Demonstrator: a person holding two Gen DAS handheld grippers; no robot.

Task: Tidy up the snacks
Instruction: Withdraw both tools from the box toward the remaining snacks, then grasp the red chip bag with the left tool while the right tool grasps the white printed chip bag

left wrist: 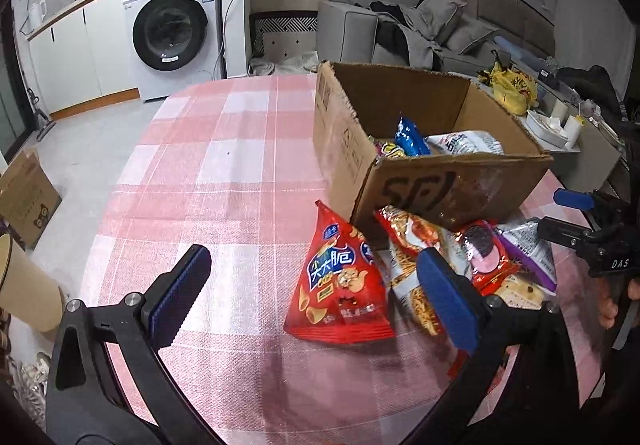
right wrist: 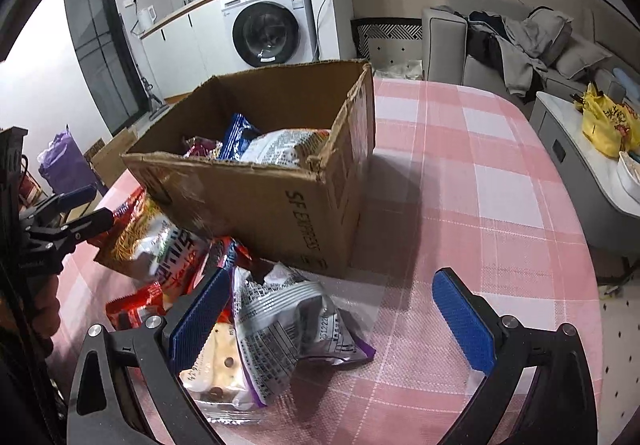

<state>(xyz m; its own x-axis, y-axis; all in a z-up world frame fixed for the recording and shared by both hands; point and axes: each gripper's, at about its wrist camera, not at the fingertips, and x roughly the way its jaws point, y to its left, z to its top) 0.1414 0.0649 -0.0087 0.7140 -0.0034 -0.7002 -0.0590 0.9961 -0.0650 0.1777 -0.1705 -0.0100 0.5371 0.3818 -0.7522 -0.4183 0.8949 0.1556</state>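
Snacks wait loose by the brown cardboard box (left wrist: 460, 189): my left gripper (left wrist: 316, 293) gapes wide, empty, so I'd straddle the red triangular crisp bag (left wrist: 340, 285) squarely before closing.

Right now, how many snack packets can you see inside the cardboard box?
3. In the cardboard box: a blue packet in the middle, a white-grey packet beside it, and a red-yellow packet on its other side. More may lie hidden beneath them.

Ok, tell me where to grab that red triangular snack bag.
Grip the red triangular bag at its narrow top corner, which sticks up toward the cardboard box. Bring the left hand-held gripper, jaws open, from its open left side; other packets crowd the right.
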